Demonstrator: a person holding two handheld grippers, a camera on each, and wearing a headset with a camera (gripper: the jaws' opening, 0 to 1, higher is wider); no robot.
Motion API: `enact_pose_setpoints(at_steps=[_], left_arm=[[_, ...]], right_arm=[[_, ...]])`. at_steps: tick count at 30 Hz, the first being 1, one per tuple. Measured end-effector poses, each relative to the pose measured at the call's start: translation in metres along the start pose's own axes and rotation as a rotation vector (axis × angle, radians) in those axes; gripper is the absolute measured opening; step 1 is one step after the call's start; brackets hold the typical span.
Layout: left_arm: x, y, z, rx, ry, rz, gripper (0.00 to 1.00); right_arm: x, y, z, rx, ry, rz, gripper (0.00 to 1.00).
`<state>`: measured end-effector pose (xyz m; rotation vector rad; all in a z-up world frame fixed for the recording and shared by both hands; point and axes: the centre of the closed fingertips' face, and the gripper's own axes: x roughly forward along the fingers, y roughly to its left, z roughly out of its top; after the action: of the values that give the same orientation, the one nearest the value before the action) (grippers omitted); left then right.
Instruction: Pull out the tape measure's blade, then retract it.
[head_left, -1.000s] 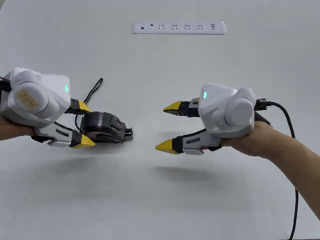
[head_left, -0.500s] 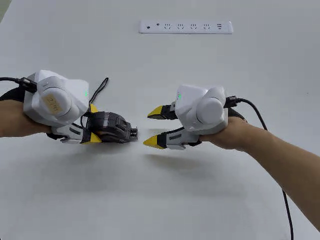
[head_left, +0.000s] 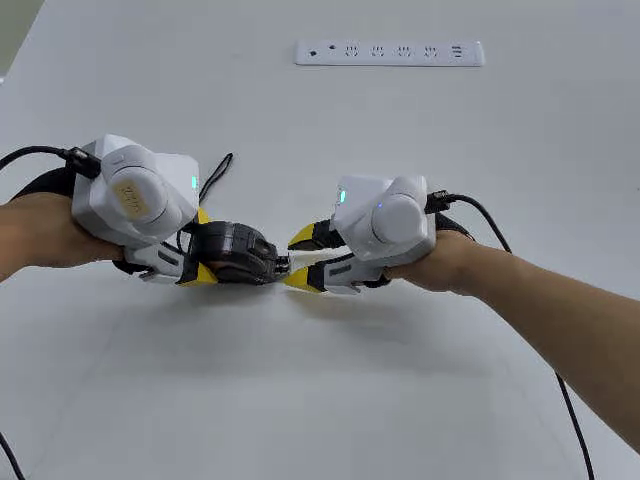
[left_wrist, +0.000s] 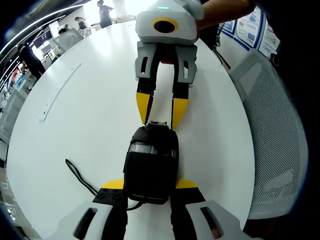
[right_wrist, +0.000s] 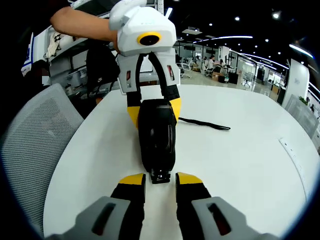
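Note:
A black tape measure (head_left: 238, 251) lies on its side on the white table (head_left: 320, 380), and my left gripper (head_left: 203, 247) is shut on its case. The blade's hook end (head_left: 283, 266) points right. My right gripper (head_left: 297, 259) is open, one yellow fingertip on each side of that hook. In the left gripper view the case (left_wrist: 151, 160) sits between my left gripper (left_wrist: 150, 184) jaws, with the right gripper (left_wrist: 161, 111) just beyond it. In the right gripper view the hook (right_wrist: 160, 175) lies between the right gripper (right_wrist: 160, 179) tips, which are not clamped on it.
A white power strip (head_left: 390, 52) lies at the table's far edge. The tape measure's black wrist strap (head_left: 213, 178) trails behind the left gripper. A grey mesh chair (left_wrist: 270, 125) stands beside the table. A black cable (head_left: 480, 215) runs from the right gripper.
My right gripper has moved left up to the tape measure and its jaws have narrowed around the hook end. The left gripper keeps its hold on the case.

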<state>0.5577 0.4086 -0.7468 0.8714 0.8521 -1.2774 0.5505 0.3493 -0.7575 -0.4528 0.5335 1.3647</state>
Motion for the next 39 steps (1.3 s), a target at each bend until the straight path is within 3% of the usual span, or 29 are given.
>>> enact_pose_setpoints(at_steps=[6, 11, 17, 39], left_arm=[[0.0, 0.0, 0.0, -0.004, 0.0, -0.004, 0.3], [0.001, 0.0, -0.001, -0.011, 0.003, 0.0, 0.29], [0.0, 0.0, 0.0, -0.031, -0.022, 0.007, 0.29], [-0.002, 0.001, -0.001, -0.058, -0.043, 0.004, 0.29]], right_arm=[[0.01, 0.002, -0.004, -0.014, 0.015, 0.013, 0.15], [0.013, 0.002, -0.005, -0.031, 0.019, 0.011, 0.15], [0.012, 0.001, -0.005, -0.052, 0.033, 0.01, 0.13], [0.001, -0.001, -0.008, -0.084, 0.058, 0.017, 0.12]])
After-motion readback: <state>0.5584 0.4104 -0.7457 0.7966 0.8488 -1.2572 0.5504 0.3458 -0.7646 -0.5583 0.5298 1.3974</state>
